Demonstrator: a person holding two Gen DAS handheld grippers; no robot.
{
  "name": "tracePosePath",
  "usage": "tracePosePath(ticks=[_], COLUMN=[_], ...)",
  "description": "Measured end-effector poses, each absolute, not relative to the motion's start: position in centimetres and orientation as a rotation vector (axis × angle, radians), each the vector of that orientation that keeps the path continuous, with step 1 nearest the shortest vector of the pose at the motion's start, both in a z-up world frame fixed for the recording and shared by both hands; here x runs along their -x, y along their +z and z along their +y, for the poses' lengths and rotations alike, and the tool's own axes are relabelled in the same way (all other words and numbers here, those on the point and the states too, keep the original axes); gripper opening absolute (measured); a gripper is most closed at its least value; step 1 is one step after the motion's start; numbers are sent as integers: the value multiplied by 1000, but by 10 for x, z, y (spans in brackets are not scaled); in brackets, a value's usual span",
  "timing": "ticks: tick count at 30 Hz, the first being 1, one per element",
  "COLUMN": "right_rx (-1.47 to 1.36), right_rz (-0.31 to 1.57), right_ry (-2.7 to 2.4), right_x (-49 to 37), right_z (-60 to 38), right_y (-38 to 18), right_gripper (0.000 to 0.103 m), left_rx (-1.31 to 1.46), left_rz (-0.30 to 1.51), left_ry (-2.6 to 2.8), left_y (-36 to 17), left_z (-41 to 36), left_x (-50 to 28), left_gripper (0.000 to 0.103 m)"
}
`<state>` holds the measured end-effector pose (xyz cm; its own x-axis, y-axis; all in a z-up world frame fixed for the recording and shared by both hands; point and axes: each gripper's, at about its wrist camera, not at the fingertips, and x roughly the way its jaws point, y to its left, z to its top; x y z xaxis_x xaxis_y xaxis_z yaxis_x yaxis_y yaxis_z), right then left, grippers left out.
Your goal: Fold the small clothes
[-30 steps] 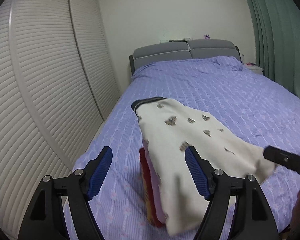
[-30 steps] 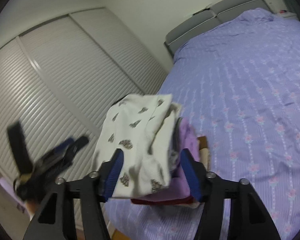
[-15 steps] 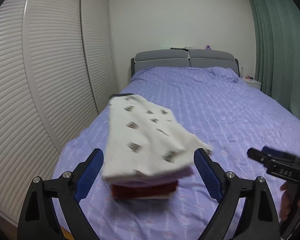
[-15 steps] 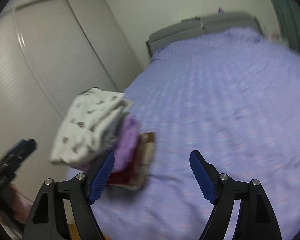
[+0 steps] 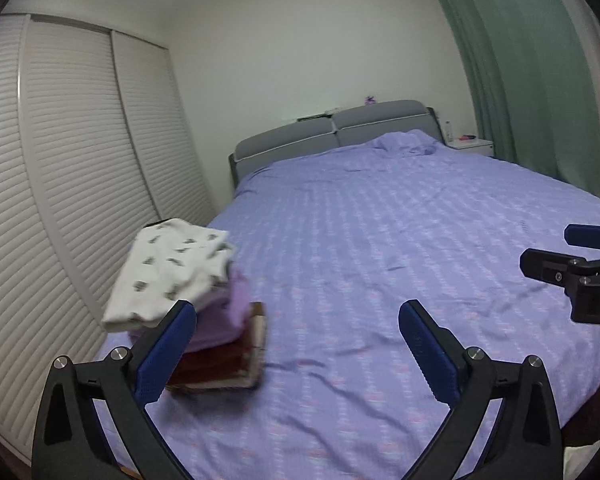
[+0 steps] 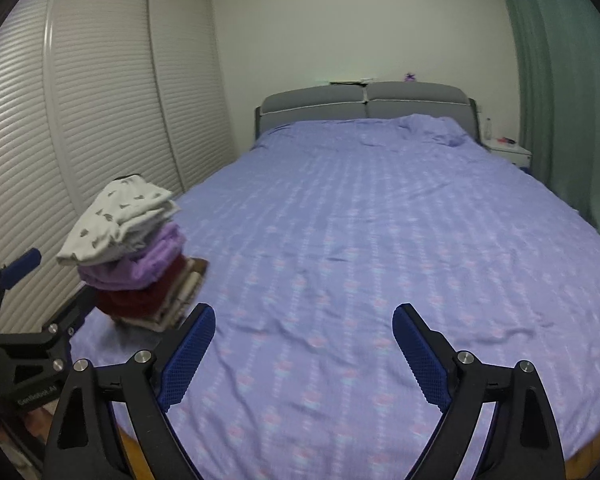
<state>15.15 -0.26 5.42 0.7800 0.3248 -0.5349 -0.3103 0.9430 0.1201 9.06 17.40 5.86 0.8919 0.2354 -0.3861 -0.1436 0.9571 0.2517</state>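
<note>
Left wrist view, far left: slatted wardrobe doors run along the bed's left side, close to its edge.
Stack: folded clothes near the bed's near-left corner — white printed piece on top, lilac under it, dark red and beige at the bottom; the white piece overhangs toward the wardrobe.
Left gripper: jaws wide and opening, nothing between them; its left finger overlaps the stack's near edge in view, contact unclear.
Bed: purple cover, bare from the stack across to the right edge and up to the grey headboard.
Far right: right gripper over the bed's right part, well apart from the stack; green curtain behind.
Right wrist view, far left: left gripper just beside the stack, at the bed's left edge.
Right gripper: jaws apart and opening, empty — only open cover ahead.
Right edge: nightstand by the curtain.
</note>
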Motion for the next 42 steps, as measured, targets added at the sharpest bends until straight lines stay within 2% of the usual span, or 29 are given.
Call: tracePosePath(ticks=[7,18,42], right_rx=[-50,-50,-38], right_rz=[575,539,504], right_ry=[256,152,160], right_x=[-131,-107,-84], right_z=[-83,-157,-159], right_y=[47,45,53], right_gripper=[91,91,91], left_rx=[-154,-128,-80], left_rz=[412,427,427], left_ry=[153,62,27], left_y=[55,47,54], left_z=[119,63,56], left_x=[-85,-86,-64], left_gripper=[103,103,103])
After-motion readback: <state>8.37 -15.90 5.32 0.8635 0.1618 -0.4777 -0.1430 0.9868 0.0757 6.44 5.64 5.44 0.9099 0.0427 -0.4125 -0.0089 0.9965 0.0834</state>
